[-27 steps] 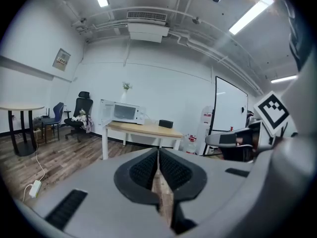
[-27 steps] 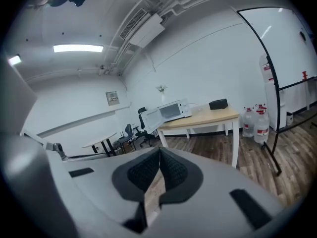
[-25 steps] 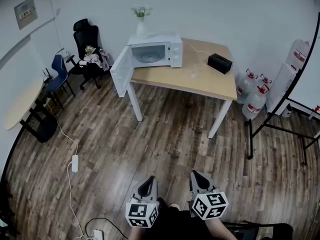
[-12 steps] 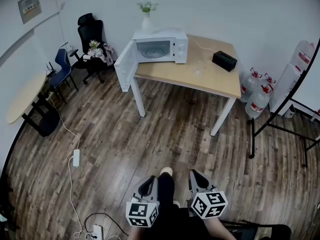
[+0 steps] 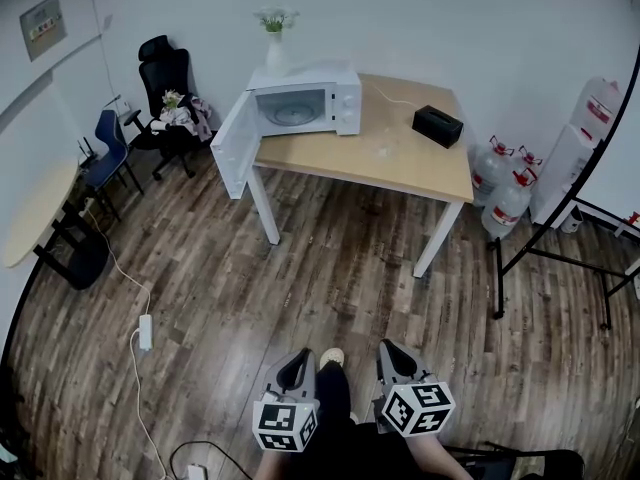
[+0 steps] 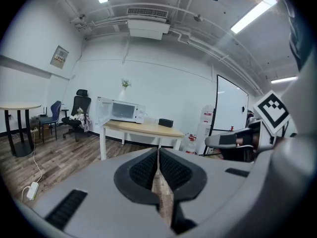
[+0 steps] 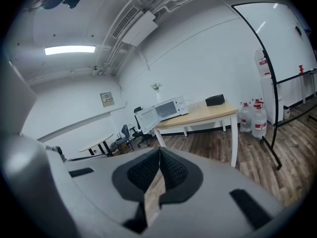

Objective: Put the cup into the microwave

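Note:
A small clear cup [image 5: 385, 149] stands faintly visible on the wooden table [image 5: 420, 173], to the right of the white microwave [image 5: 303, 100]. The microwave's door [image 5: 232, 148] hangs open to the left. Both grippers are held low at the bottom of the head view, far from the table. My left gripper [image 5: 295, 361] is shut with nothing between its pads, its jaws [image 6: 158, 151] pointing at the table. My right gripper [image 5: 392, 352] is likewise shut and empty [image 7: 159, 150]. The microwave [image 7: 167, 108] shows ahead in the right gripper view.
A black box [image 5: 438, 126] lies on the table's right part and a vase [image 5: 275, 48] stands on the microwave. Water bottles [image 5: 505, 196] and a black stand [image 5: 555, 256] are to the right. Office chairs [image 5: 165, 93], a round table [image 5: 35, 218] and a floor cable [image 5: 145, 330] are to the left.
The room swayed in the head view and came back. A foot now shows on the floor between the grippers. Both grippers kept their place in the frame and stayed shut.

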The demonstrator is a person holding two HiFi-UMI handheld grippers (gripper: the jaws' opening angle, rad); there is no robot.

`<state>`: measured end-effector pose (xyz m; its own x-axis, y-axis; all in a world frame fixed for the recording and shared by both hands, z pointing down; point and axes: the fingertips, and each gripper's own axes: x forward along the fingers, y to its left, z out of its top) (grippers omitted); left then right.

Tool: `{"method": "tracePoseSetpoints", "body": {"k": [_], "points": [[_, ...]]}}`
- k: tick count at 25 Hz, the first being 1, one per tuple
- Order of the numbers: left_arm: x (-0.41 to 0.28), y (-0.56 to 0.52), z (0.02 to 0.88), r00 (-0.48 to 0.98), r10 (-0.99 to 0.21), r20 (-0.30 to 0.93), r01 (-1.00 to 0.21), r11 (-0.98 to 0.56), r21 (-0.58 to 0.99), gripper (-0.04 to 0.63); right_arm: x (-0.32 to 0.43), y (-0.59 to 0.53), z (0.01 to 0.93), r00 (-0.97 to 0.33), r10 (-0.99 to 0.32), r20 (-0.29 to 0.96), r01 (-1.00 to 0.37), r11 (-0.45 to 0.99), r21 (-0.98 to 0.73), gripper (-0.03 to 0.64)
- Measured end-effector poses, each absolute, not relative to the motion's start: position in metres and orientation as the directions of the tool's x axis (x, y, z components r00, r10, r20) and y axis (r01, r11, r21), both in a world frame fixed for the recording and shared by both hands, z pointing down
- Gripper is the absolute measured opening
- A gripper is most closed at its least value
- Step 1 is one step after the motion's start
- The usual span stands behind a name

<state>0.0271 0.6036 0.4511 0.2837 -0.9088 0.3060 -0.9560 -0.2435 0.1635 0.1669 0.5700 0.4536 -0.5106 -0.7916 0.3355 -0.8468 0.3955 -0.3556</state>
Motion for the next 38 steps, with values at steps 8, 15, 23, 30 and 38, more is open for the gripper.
{"method": "tracePoseSetpoints", "body": {"k": [8, 15, 23, 30, 38], "points": [[0.016, 0.549, 0.449, 0.262, -0.915, 0.306, -0.959, -0.213, 0.185, 0.009, 0.158, 0.520, 0.450, -0.503, -0.793, 0.344, -0.855, 0.397, -0.334, -0.006], [0.001, 0.508, 0.448, 0.242, -0.917, 0.318, -0.965, -0.194, 0.178, 0.009, 0.148, 0.479, 0.449, -0.508, -0.788, 0.348, -0.851, 0.396, -0.344, -0.006], [-0.008, 0.463, 0.449, 0.249, -0.911, 0.328, -0.966, -0.209, 0.152, 0.009, 0.138, 0.435, 0.454, -0.509, -0.780, 0.363, -0.852, 0.397, -0.341, -0.006], [-0.022, 0.417, 0.444, 0.248, -0.915, 0.318, -0.967, -0.214, 0.140, 0.009, 0.125, 0.389, 0.452, -0.505, -0.780, 0.369, -0.854, 0.391, -0.342, -0.006], [-0.043, 0.360, 0.431, 0.249, -0.922, 0.296, -0.966, -0.216, 0.140, 0.009, 0.109, 0.342, 0.439, -0.493, -0.790, 0.364, -0.866, 0.405, -0.294, -0.006]]}}
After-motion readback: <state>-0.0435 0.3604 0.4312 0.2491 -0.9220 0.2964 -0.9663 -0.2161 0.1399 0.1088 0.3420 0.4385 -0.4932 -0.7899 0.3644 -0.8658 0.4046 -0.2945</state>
